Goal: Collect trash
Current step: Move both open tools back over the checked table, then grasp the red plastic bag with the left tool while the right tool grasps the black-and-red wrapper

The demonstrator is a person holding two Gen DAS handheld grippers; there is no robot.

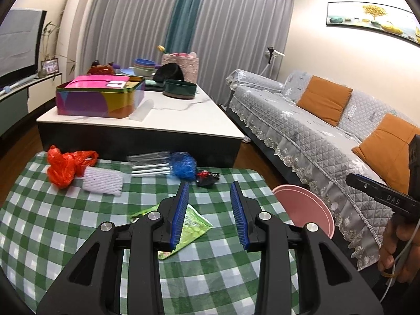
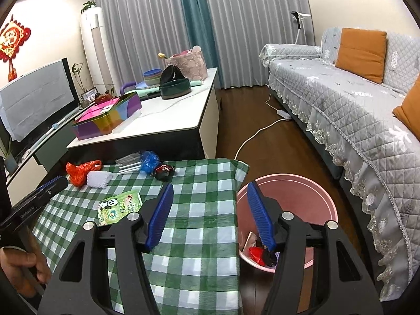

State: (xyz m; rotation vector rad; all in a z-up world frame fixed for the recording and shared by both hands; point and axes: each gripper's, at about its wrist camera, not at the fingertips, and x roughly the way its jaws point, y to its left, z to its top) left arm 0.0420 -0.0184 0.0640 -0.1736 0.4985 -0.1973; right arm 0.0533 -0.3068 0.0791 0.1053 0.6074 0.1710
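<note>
Trash lies on a green checked cloth (image 1: 223, 270): a green panda wrapper (image 1: 193, 227), a red plastic bag (image 1: 64, 166), a white foam net (image 1: 103, 182), a clear packet of straws (image 1: 151, 164), a blue crumpled bag (image 1: 183, 165) and a small black-red wrapper (image 1: 207, 178). My left gripper (image 1: 210, 187) is open above the green wrapper. My right gripper (image 2: 211, 186) is open at the cloth's right edge, beside the pink bin (image 2: 302, 191), which holds red and black wrappers (image 2: 260, 254). The green wrapper (image 2: 120, 206) also shows in the right wrist view.
A white-topped coffee table (image 1: 183, 115) with a colourful tin (image 1: 99, 99), bowls and a basket stands behind the cloth. A grey sofa (image 2: 354, 99) with orange cushions runs along the right. A white cable (image 2: 257, 134) lies on the wood floor. A TV stands at the left.
</note>
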